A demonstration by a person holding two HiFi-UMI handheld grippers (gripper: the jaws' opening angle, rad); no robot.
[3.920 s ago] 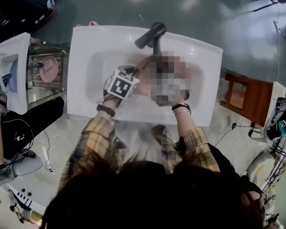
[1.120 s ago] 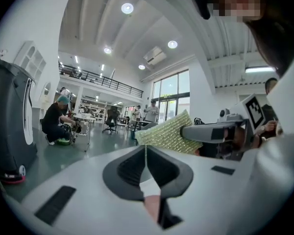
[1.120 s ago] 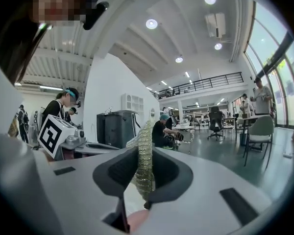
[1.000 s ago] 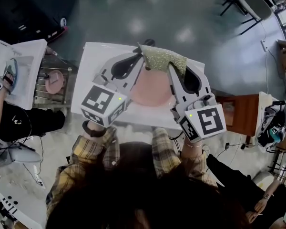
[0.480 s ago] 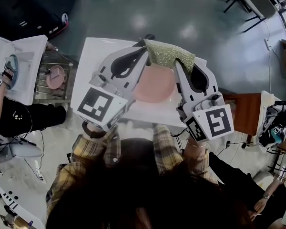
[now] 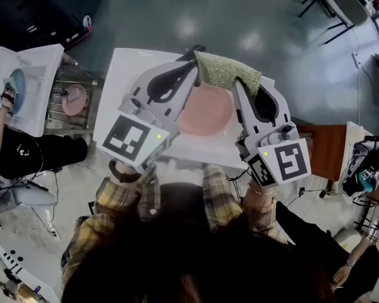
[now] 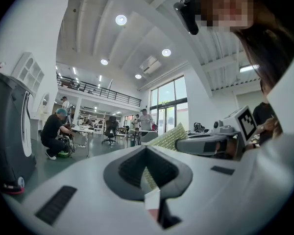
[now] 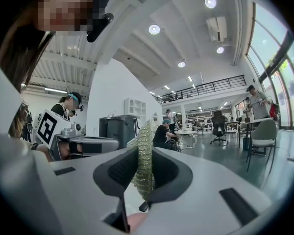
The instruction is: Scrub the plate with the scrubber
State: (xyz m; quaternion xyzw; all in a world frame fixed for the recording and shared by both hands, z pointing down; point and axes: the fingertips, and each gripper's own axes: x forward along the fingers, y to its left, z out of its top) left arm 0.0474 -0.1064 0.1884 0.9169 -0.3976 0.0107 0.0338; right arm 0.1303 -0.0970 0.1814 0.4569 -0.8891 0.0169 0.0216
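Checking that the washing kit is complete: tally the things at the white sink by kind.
tools: 2, left tool and right tool
scrubber: 1
plate: 1
sink: 1
tap: 1
Total: 6
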